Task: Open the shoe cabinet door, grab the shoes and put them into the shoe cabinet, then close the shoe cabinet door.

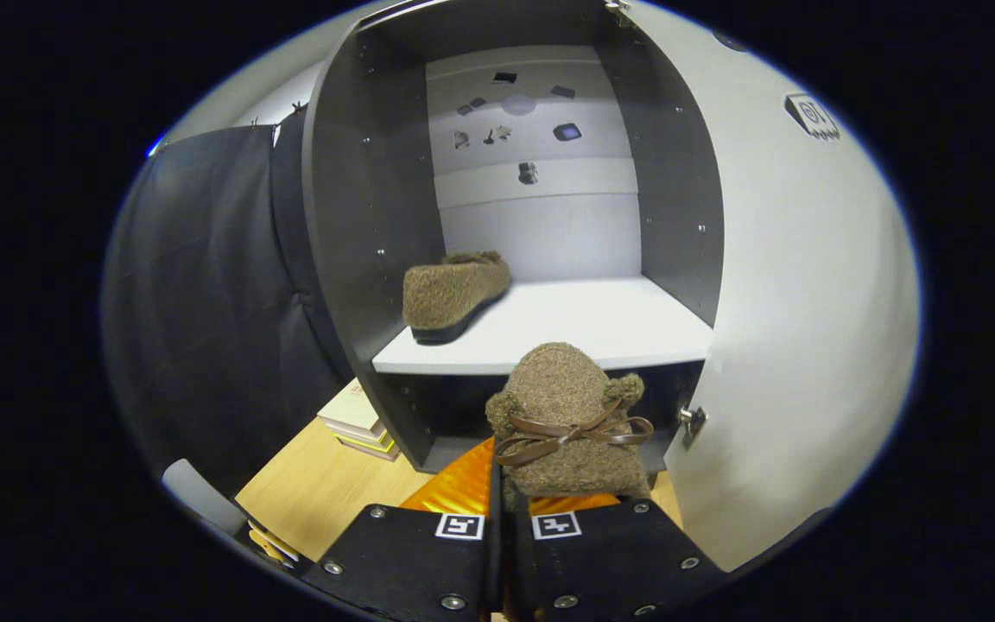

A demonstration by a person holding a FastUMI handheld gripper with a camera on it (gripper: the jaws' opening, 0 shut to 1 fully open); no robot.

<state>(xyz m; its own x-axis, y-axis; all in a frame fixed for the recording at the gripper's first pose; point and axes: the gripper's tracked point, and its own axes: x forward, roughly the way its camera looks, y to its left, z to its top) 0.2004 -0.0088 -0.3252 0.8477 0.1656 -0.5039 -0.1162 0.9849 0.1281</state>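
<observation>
Our claw (510, 510) pinches the fuzzy slipper (568, 415) by its rim, just below the white shelf (601, 328) where its mate (454, 292) sits — we judge it light, soft, floppy, so we grip the stiffer edge.

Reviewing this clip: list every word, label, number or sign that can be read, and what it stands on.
No text can be read.
Door: a small sign near its top, too blurred to read.
Gripper, shut on the shoe: two square coded tags, patterns, not words.
Books left of the cabinet: any print too small to read.
Cabinet back wall: small dark stickers, shapes with no lettering.
</observation>
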